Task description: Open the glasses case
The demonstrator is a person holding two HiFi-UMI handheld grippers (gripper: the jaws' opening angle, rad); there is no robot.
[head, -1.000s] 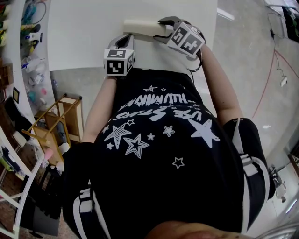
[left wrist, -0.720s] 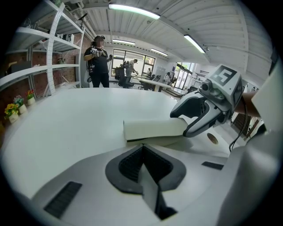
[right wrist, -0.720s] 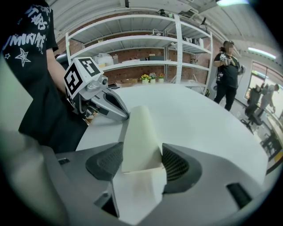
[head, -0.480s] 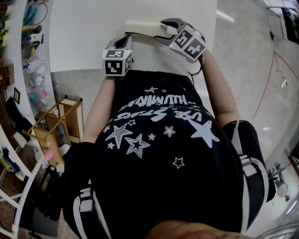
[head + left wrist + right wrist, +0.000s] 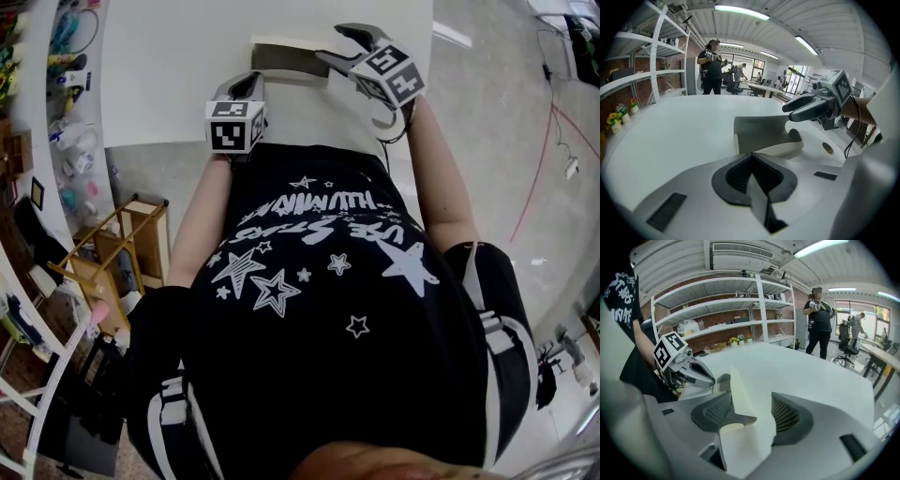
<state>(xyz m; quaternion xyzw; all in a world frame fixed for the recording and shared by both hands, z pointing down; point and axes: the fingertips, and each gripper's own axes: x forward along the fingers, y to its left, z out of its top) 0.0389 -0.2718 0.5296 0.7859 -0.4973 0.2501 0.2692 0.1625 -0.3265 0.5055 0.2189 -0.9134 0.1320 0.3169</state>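
Head view shows the glasses case [image 5: 286, 61] on the worktop [image 5: 169, 66], shut a moment ago, now gaping with its grey lining exposed. The right gripper [image 5: 339, 44] has lifted, fingers wide apart, with the cream lid [image 5: 740, 399] loose between them and leaning on one. The left gripper [image 5: 248, 82], fingers closed together, has its tips at the case's near rim. Opening looks nearly done.

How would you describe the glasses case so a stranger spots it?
Find the large white table, then its near side between the left gripper and right gripper. The glasses case is the long cream box there, lid raised, dark grey inside, unlike the marker-cubed grippers.
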